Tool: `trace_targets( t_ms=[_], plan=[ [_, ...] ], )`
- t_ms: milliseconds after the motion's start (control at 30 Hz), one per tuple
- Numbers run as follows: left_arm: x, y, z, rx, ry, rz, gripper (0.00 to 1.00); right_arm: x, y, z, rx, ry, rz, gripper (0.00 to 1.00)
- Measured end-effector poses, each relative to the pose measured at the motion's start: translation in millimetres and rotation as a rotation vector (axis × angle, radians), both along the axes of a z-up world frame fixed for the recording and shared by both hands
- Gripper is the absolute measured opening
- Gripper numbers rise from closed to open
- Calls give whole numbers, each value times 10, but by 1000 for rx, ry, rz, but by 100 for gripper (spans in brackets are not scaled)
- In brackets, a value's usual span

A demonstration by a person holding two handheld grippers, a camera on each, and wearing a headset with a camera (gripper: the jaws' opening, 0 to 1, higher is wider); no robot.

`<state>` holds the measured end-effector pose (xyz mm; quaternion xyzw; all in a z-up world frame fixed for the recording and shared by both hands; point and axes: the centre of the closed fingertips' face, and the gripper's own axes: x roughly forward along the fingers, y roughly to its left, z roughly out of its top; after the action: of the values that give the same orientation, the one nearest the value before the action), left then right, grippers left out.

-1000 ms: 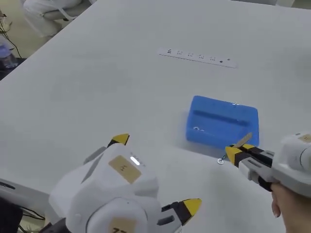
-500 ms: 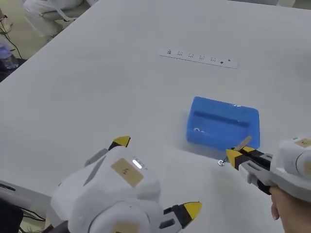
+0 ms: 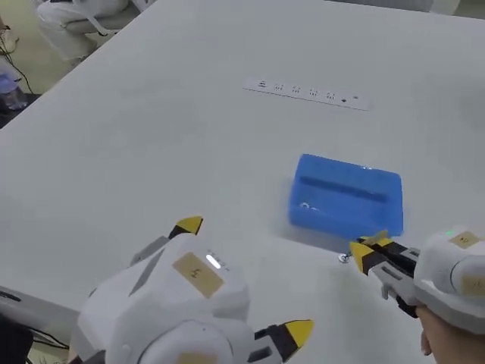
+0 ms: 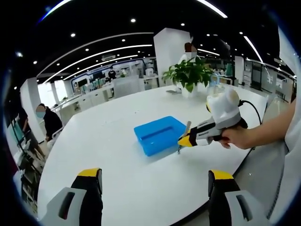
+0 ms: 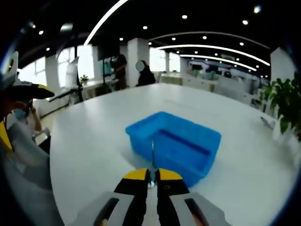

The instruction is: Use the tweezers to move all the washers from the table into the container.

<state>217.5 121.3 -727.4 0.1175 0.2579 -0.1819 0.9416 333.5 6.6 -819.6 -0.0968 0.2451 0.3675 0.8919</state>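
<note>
A blue container (image 3: 346, 197) stands on the white table, with one washer (image 3: 305, 206) lying inside it. Just in front of its near wall a small washer (image 3: 343, 258) lies on the table. My right gripper (image 3: 364, 250) is shut on thin metal tweezers (image 5: 153, 155), whose tips reach down to that washer; whether they grip it I cannot tell. In the left gripper view the right gripper (image 4: 186, 140) sits beside the container (image 4: 160, 135). My left gripper (image 3: 242, 277) hovers open at the near left, holding nothing.
A white power strip (image 3: 307, 92) lies farther back on the table (image 3: 151, 136). The table's near edge runs along the lower left. A potted plant (image 4: 188, 75) stands at the far end. A person sits beyond the far left corner.
The right gripper has dipped and slid slightly nearer, so the tweezers' back end sits lower. Their tips stay at the washer by the container. The left gripper barely moved.
</note>
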Motion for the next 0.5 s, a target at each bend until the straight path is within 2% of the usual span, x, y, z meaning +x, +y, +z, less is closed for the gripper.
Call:
trace_targets(
  t_ms=[67, 167, 200, 267, 400, 500],
  plan=[
    [-1, -6, 6, 0, -2, -2, 96, -8, 0, 2, -16, -13, 13, 2],
    [-4, -6, 16, 0, -6, -2, 96, -4, 14, 10, -18, 1, 13, 2],
    [-6, -4, 19, -1, -7, -2, 95, 7, 13, 13, -17, 9, 13, 2],
    [-10, -1, 23, 0, -8, -4, 95, 34, 0, 5, -4, 66, -2, 2],
    [-23, 28, 33, 13, -14, -2, 95, 75, 8, 18, -7, 116, 4, 1],
    [-29, 63, 48, 12, -19, 9, 95, 39, 38, 115, 11, 104, 20, 1]
  ],
)
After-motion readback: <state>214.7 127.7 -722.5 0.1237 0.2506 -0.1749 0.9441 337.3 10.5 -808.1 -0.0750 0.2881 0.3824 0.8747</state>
